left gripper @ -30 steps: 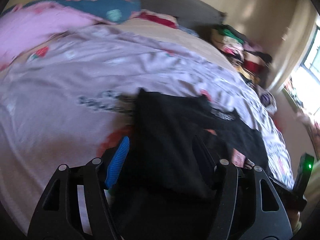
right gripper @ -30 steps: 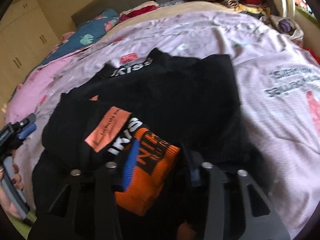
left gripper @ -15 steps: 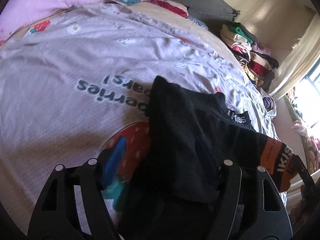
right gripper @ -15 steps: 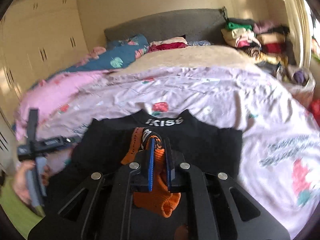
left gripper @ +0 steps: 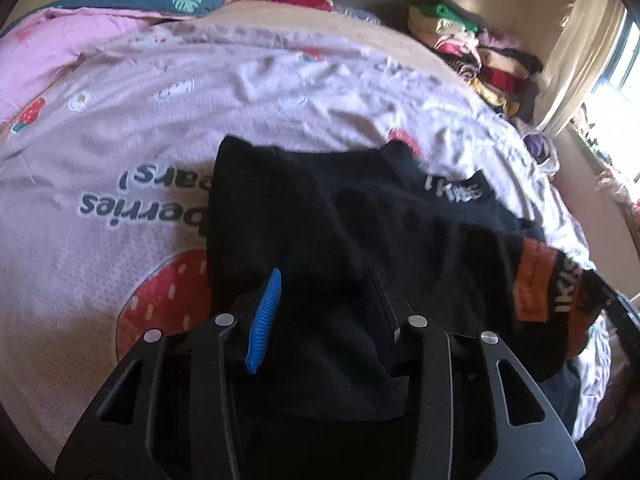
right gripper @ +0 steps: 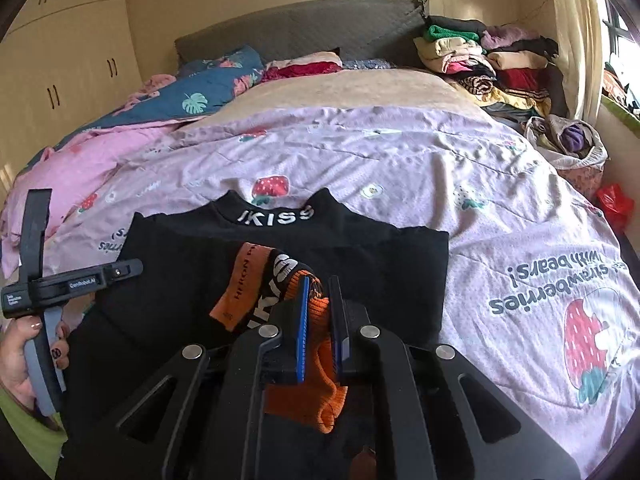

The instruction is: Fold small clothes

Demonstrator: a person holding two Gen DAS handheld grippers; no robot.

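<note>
A small black sweater [right gripper: 360, 240] with a white "IKISS" collar and orange cuffs lies on the pink strawberry-print bedspread [right gripper: 460, 168]. My right gripper [right gripper: 320, 304] is shut on its orange cuff [right gripper: 316, 364], held up over the sweater's body. My left gripper [left gripper: 324, 280] straddles a fold of the black fabric [left gripper: 320, 232], its jaws partly closed around it with a gap still showing. The sleeve with the orange band [left gripper: 536, 280] stretches off to the right in the left wrist view. The left gripper's body and the hand holding it [right gripper: 44, 292] show at the left of the right wrist view.
Stacks of folded clothes [right gripper: 480, 56] stand at the bed's far right. A blue leaf-print quilt [right gripper: 192, 96] and pink blanket [right gripper: 80, 164] lie at the far left. A grey headboard [right gripper: 304, 28], cupboards [right gripper: 52, 60] and a bright window [left gripper: 616, 68] surround the bed.
My right gripper closed on the orange cuff and lifted it up and back. My left gripper narrowed around the black fabric and rose, raising the near edge.
</note>
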